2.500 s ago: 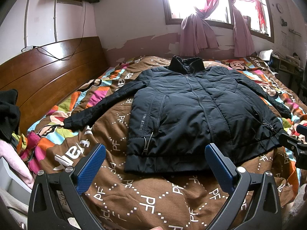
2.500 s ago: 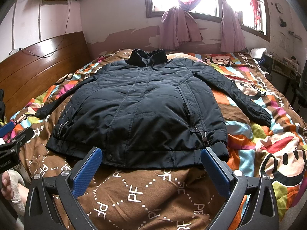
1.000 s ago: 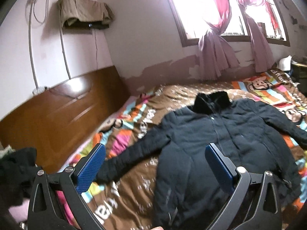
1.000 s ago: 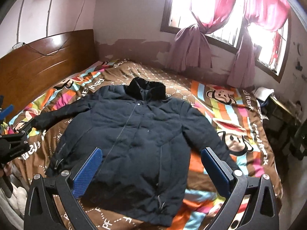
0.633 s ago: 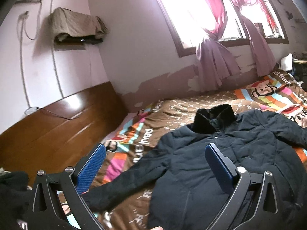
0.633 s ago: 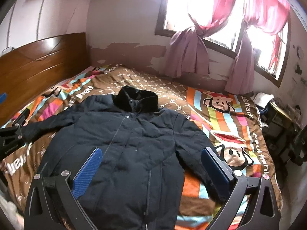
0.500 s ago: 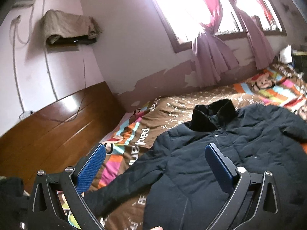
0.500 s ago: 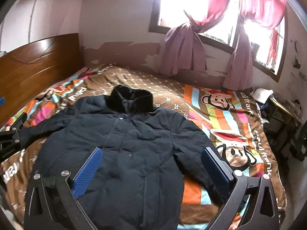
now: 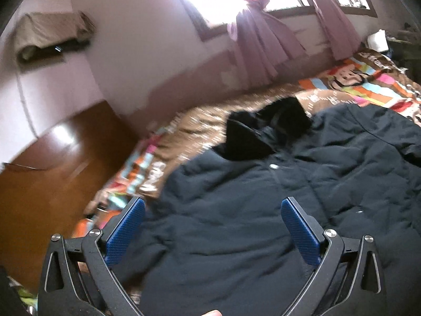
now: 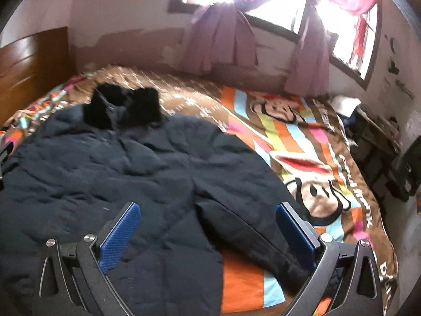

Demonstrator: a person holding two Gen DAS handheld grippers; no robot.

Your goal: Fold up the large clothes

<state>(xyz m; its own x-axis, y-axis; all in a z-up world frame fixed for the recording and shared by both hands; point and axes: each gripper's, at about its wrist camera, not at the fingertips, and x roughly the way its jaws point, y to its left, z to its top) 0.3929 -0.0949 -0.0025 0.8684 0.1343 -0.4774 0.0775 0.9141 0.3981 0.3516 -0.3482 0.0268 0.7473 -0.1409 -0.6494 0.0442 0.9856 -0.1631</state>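
From the left wrist, the left gripper (image 9: 213, 233) hung over the dark jacket (image 9: 263, 197), fingers spread, holding nothing. From the right wrist, the right gripper (image 10: 208, 233) likewise gaped above the jacket (image 10: 118, 163), spread flat on the bed (image 10: 302, 142).

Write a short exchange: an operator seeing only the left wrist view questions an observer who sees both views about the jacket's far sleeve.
Operator: My view cuts off the jacket's right side. Where's that sleeve?
Observer: The sleeve lies angled away from the body, across an orange stripe of the bedspread.
Operator: Is the right gripper holding it?
Observer: No. The right gripper is open and holds nothing; the sleeve shows between its fingers.
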